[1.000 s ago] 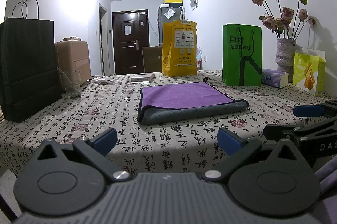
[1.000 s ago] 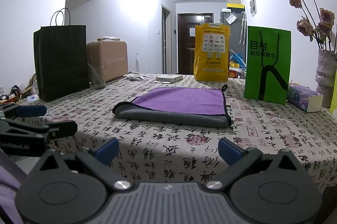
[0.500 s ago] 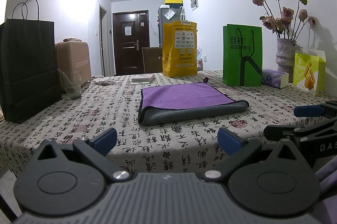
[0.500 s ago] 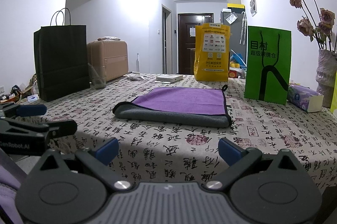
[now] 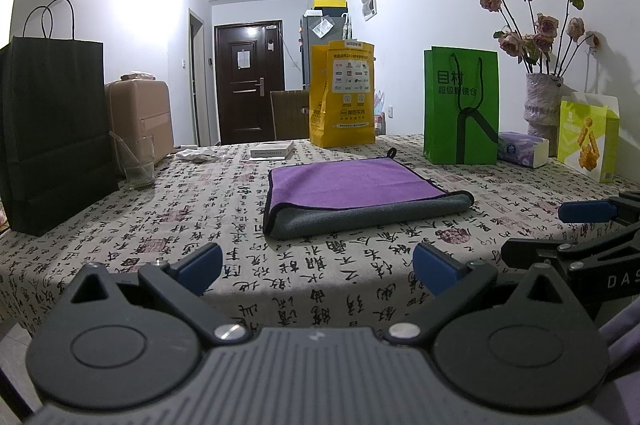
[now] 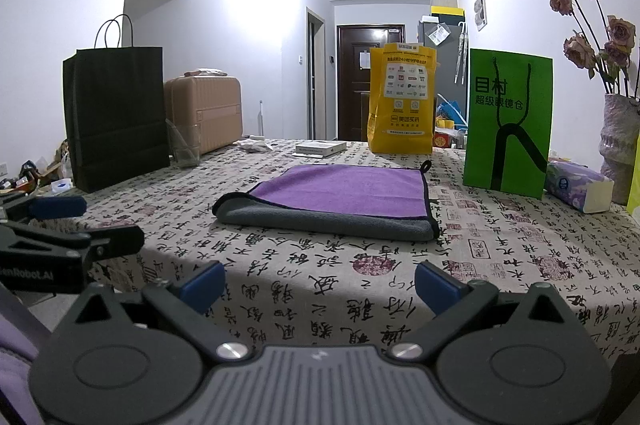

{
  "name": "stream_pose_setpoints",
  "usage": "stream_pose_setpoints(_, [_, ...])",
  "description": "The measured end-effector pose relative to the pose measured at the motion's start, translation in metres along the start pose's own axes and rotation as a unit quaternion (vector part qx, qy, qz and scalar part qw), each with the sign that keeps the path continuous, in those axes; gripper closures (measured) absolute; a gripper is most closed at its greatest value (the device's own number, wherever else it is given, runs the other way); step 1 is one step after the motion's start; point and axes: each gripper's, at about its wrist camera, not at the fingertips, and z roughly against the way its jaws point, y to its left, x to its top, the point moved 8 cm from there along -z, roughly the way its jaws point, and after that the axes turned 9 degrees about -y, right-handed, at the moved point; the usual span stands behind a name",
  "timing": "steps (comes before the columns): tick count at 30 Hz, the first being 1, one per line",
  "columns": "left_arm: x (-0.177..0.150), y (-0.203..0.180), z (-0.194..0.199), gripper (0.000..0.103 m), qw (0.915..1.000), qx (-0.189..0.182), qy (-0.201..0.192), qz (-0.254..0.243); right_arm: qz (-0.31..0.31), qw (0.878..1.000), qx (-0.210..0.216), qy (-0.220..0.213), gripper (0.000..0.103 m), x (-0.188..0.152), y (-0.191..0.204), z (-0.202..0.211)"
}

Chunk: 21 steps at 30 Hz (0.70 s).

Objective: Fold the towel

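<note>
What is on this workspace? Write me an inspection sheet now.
Surface: table under a calligraphy-print cloth.
Job's things: purple-and-grey towel, folded over, lying flat.
Clutter: black bag, glass, yellow bag, green bag, tissue pack, vase.
Grippers: left hand-held gripper and right hand-held gripper open, short of the towel.
Cables: nothing seen.
Surroundings: suitcase, dark door.

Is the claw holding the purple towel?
No, the left claw is open and empty, and the purple towel lies by itself farther away on the table.
</note>
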Motion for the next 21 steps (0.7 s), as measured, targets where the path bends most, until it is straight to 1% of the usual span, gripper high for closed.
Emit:
stream_pose_setpoints(14, [0.000, 0.001, -0.004, 0.000, 1.0000, 0.001, 0.001, -0.006, -0.004, 1.000, -0.002, 0.003, 0.001, -0.002, -0.003, -0.003])
stream_pose_setpoints(17, [0.003, 0.008, -0.010, 0.000, 0.9999, 0.014, -0.006, -0.006, -0.005, 1.000, -0.010, 0.001, 0.001, -0.003, -0.008, -0.004])
stream_pose_setpoints(21, [0.003, 0.019, -0.020, 0.000, 0.9997, 0.024, 0.001, 0.008, -0.007, 1.000, -0.022, 0.000, 0.001, -0.005, -0.016, -0.010])
